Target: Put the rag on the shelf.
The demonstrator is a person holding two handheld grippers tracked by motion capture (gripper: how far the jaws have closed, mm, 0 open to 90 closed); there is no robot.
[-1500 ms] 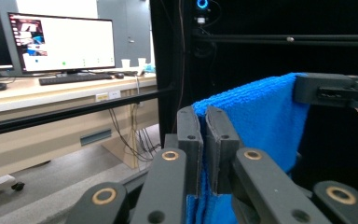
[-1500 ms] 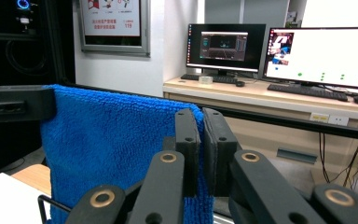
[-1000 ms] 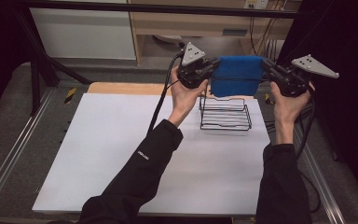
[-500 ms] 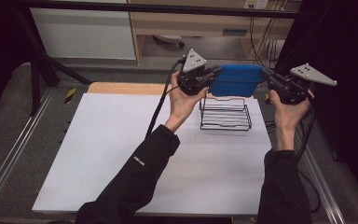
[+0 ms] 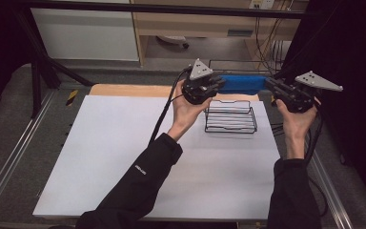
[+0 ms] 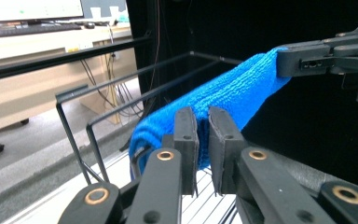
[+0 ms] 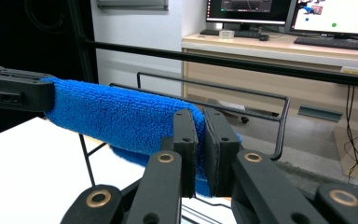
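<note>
Towel, blue and rolled into a long bundle, hangs stretched in the air between the two tongs, above the far edge of a black wire rack that stands on the white tabletop. The rack, seen from the high view, holds nothing between its wires; the towel is above it, and whether the cloth touches the top rail cannot be told.

The left tongs are clamped on the towel's left end, the right tongs on its right end, each held up by a hand rising from a dark sleeve. In the left gripper view, the left tongs pinch the blue cloth between nearly closed jaws, and the towel runs away to the other tongs at upper right, with the rack's rails just behind. In the right gripper view, the right tongs grip the towel the same way, the cloth running left to the far tongs, the rack's top rail just beyond it.
</note>
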